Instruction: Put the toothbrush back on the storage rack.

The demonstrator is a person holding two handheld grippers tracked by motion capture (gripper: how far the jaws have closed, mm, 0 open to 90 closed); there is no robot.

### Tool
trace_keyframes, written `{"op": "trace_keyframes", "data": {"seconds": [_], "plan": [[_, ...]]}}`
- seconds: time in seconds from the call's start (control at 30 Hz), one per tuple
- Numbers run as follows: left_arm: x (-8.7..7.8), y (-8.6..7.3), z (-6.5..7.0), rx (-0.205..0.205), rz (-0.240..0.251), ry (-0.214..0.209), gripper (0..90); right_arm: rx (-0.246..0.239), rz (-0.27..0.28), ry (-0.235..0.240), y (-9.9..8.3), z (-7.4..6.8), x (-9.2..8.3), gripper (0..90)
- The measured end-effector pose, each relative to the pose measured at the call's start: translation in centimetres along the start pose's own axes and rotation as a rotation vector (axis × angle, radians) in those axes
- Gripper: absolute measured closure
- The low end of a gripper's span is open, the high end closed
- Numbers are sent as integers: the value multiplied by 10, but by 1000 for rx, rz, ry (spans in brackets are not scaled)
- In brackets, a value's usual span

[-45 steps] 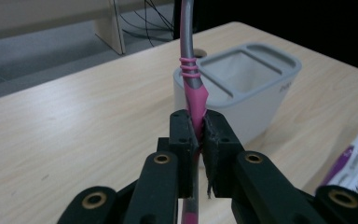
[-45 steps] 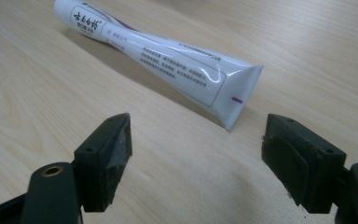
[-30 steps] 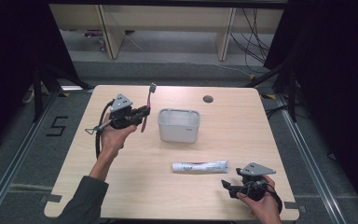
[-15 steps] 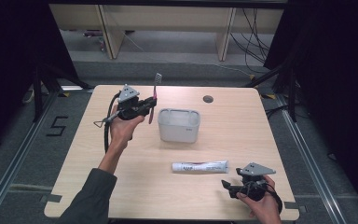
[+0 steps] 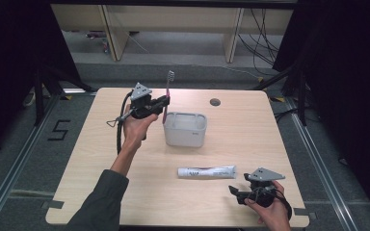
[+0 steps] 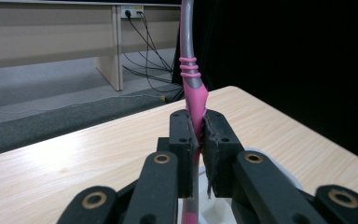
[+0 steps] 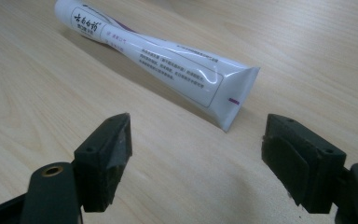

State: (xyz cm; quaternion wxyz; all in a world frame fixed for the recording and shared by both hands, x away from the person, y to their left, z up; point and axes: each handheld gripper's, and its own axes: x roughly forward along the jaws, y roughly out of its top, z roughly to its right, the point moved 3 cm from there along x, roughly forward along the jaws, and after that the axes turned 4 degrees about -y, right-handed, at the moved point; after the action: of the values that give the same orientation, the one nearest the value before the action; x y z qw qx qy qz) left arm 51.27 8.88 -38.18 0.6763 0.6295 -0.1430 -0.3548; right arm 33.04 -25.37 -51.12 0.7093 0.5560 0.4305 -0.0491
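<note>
1. The pink toothbrush (image 5: 166,95) is clamped upright in the left gripper (image 5: 163,103), bristles at the top; in the left gripper view the pads are seen pressed tight on the handle (image 6: 196,100), the lower end hanging down between the jaws.
2. The brush is held just beside the near-left rim of the white cup (image 5: 185,129), which stands at the middle of the table (image 5: 250,125). The step in hand is judged to be the dropping of the brush into that cup.
3. For a clean drop, the handle tip should be brought over the cup's mouth before anything is released; at present it appears to sit at the rim's edge, not over the middle.
4. The brush should be kept vertical while lowered, so that the tip is guided inside the wall and not knocked against it; a light cup could be tipped or shoved by such a knock.
5. The pads should be parted only once the tip is well inside.
6. The right gripper (image 5: 238,191) rests near the table's front right corner, jaws wide apart and nothing between them.
7. The toothpaste tube (image 7: 158,60) lies flat just ahead of those open jaws, crimped end nearest them, untouched. It is judged to be next in line.
</note>
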Motion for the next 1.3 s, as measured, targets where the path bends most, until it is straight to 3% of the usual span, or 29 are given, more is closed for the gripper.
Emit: {"op": "trace_keyframes", "data": {"seconds": [0.57, 0.8, 0.83, 0.9, 0.93, 0.97, 1.07, 1.13, 1.17, 1.3], "plan": [[22, -11, -3, -33, 9, 4, 822, -9, 10, 11, 0, 1, 1, 251], [28, -20, -4, -38, -6, 15, 822, 23, -3, 21, -1, -2, 0, 251], [29, -22, -5, -42, -9, 18, 823, -1, 5, 15, 0, 0, 0, 251], [30, -26, -8, -45, -17, 25, 822, -3, 6, 14, 0, 0, 0, 251], [30, -30, -10, -50, -26, 27, 822, 26, -4, 23, -1, -2, 0, 251], [31, -31, -10, -55, -29, 25, 822, -17, 17, 13, 0, 1, 1, 251], [31, -32, -10, -51, -35, 22, 822, -17, 16, 14, 0, 1, 1, 251], [31, -33, -10, -42, -41, 22, 822, -7, 9, 13, 0, 1, 1, 251], [31, -33, -10, -41, -42, 25, 822, 29, -8, 24, -1, -2, 0, 251], [32, -41, -11, -37, -55, 36, 821, -10, 8, 12, 0, 0, 0, 251]]}}
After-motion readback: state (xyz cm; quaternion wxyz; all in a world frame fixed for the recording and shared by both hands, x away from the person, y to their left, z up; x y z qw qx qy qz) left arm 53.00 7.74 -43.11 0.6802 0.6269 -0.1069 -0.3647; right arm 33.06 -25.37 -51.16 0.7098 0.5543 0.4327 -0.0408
